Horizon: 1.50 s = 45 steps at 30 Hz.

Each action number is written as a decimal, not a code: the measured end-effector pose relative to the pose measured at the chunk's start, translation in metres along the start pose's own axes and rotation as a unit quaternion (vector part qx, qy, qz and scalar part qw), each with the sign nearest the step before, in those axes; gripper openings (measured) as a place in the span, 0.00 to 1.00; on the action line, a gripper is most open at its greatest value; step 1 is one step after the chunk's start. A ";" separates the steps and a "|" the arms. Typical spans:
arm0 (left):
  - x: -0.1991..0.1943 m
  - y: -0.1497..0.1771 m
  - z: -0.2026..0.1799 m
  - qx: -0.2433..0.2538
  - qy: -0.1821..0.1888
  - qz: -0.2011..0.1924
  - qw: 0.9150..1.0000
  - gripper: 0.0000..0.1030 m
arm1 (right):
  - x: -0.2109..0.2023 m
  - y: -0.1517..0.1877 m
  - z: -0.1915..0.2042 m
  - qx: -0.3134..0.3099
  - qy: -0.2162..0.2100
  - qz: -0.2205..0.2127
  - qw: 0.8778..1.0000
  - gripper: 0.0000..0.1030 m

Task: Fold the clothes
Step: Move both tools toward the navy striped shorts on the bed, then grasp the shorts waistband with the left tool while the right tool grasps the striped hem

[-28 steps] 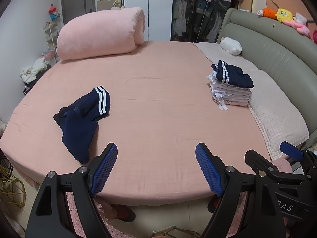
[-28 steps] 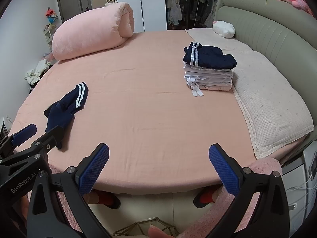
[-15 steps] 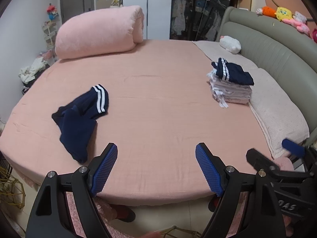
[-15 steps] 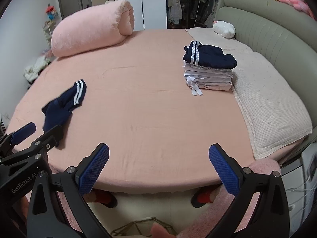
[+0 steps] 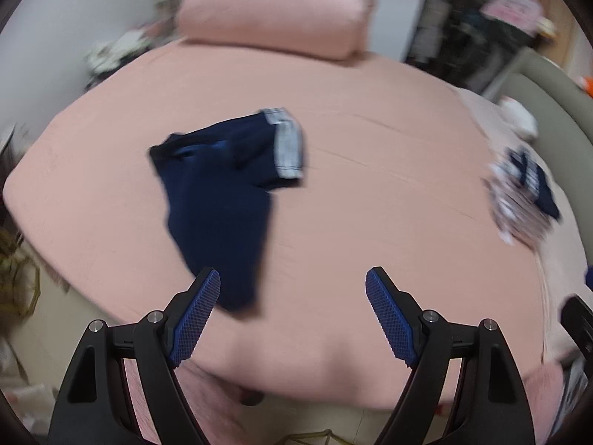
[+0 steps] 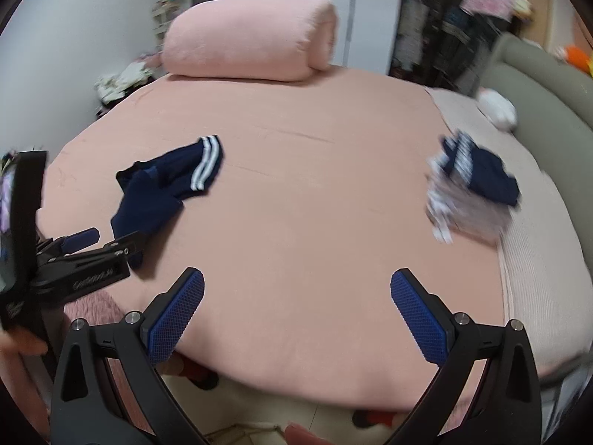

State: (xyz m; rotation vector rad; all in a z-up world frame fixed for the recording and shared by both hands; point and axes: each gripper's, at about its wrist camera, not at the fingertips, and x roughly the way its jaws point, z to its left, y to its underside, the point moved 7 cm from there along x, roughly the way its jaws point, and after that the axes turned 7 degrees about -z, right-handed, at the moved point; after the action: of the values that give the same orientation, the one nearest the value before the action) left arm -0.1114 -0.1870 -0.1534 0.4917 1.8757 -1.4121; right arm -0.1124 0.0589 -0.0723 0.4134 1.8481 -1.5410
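A crumpled pair of navy shorts (image 5: 222, 200) with white side stripes lies loose on the pink bed (image 5: 370, 193), towards the bed's left edge and close to its near edge. It is bunched and twisted, one leg trailing towards the near edge. Well apart from it, by the bed's right edge beside a pale pillow (image 6: 548, 259), sits a neat stack of folded clothes (image 6: 470, 193) with a navy striped garment on top. A rolled pink duvet (image 6: 252, 44) rests at the far edge.

The left tool (image 5: 292, 315) hovers just over the trailing end of the shorts, its blue pads wide apart and holding nothing. The right tool (image 6: 296, 315) hangs above the middle of the near edge, also spread wide and empty. Both views are blurred, the left more so.

Judging by this, the shorts are the piece in hand. To fold them well, each tool would best pinch a separate corner of the waistband or hem, catching a single layer rather than the bunch, then draw the fabric flat across the bed so the legs untwist before any crease is made.
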 end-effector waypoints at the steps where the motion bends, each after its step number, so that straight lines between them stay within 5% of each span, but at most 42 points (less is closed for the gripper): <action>1: 0.012 -0.008 0.013 -0.017 -0.006 0.002 1.000 0.81 | 0.010 -0.008 0.009 -0.008 -0.003 0.001 1.000 0.99; 10: 0.091 -0.032 0.063 -0.075 -0.018 0.036 0.996 0.81 | 0.151 -0.062 0.093 -0.076 -0.046 0.042 0.995 0.99; 22: 0.182 -0.006 0.091 -0.083 -0.021 0.098 0.991 0.80 | 0.346 -0.045 0.136 -0.004 -0.116 0.179 0.977 0.94; 24: 0.182 -0.006 0.093 -0.084 -0.017 0.095 0.992 0.71 | 0.365 -0.035 0.144 -0.003 -0.125 0.210 0.970 0.94; 26: 0.180 -0.005 0.097 -0.097 -0.012 0.091 0.991 0.59 | 0.368 -0.035 0.150 -0.012 -0.129 0.203 0.971 0.93; 29: 0.178 -0.004 0.103 -0.116 -0.004 0.086 0.990 0.56 | 0.370 -0.038 0.160 -0.026 -0.151 0.199 0.968 0.81; 31: 0.177 -0.005 0.099 -0.111 -0.002 0.081 0.991 0.49 | 0.368 -0.042 0.164 -0.025 -0.164 0.201 0.965 0.40; 34: 0.171 -0.006 0.090 -0.101 0.010 0.068 0.993 0.32 | 0.356 -0.048 0.173 -0.059 -0.175 0.195 0.963 0.20; 40: 0.151 -0.013 0.078 -0.096 0.070 0.034 0.992 0.24 | 0.326 -0.037 0.154 -0.109 -0.161 0.177 0.965 0.16; 45: 0.138 0.001 0.028 -0.051 0.141 0.044 0.988 0.23 | 0.283 -0.017 0.082 -0.084 -0.128 0.158 0.975 0.16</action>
State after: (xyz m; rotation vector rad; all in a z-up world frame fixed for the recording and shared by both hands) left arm -0.1936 -0.2299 -0.2600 0.7463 2.1085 -1.2313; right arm -0.3007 -0.0741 -0.2564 0.3891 1.6078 -1.1561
